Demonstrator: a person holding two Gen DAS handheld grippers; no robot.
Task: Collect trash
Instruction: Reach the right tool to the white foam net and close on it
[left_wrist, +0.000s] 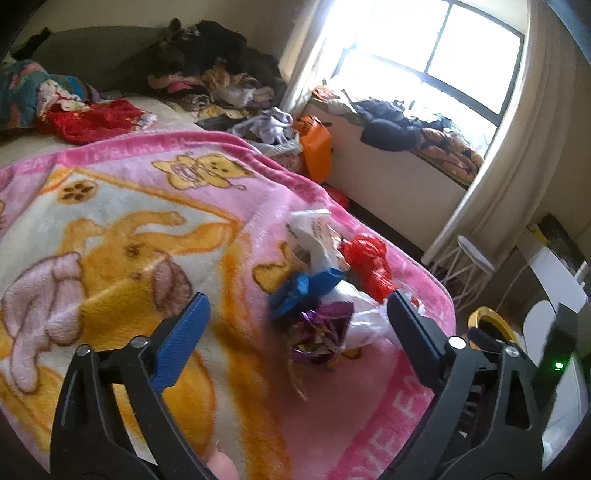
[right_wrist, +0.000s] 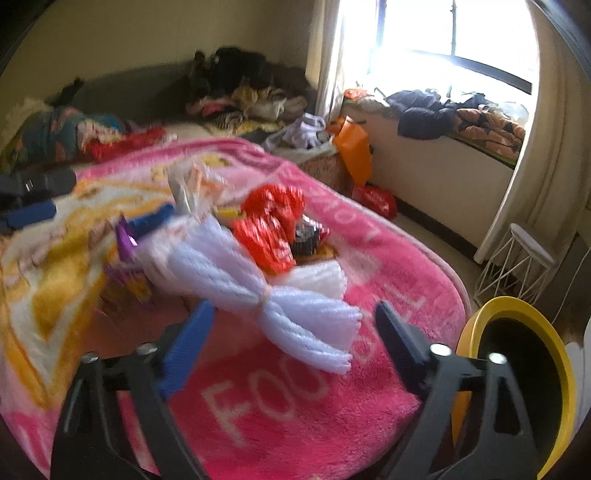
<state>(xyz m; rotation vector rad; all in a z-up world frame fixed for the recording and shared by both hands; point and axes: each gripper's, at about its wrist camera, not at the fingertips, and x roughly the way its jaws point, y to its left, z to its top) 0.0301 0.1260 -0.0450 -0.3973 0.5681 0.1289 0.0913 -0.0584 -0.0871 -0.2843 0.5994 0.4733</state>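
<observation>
On a pink plush cartoon-print blanket (left_wrist: 155, 236) spread over a cluttered bed, a small heap of trash waits near the corner closest to a yellow-rimmed round bin (right_wrist: 517, 373). The left gripper (left_wrist: 295, 325) hangs over the blanket with jaws spread wide and nothing between the pads; the heap sits just ahead at 12 o'clock. It includes a crumpled purple foil wrapper (left_wrist: 319, 336), a blue plastic scrap (left_wrist: 303, 288), a scrunched red plastic bag (left_wrist: 369, 266) and white printed packaging (left_wrist: 314, 232). The right gripper (right_wrist: 291, 325) is likewise wide open and empty, its fingers framing a white foam-net sleeve cinched at the middle (right_wrist: 266, 295), which lies at its 12 o'clock; whether either pad brushes the foam cannot be told through the blur. The bin stands at 4 o'clock in the right wrist view.

All 5 pieces look featherweight, soft and crushable, likely to flutter or slide free from a loose pinch. The foam sleeve probably takes best at its tied waist, where it is narrowest and firmest; the foil and bags at their thickest bunched folds, since thin edges may slip.
</observation>
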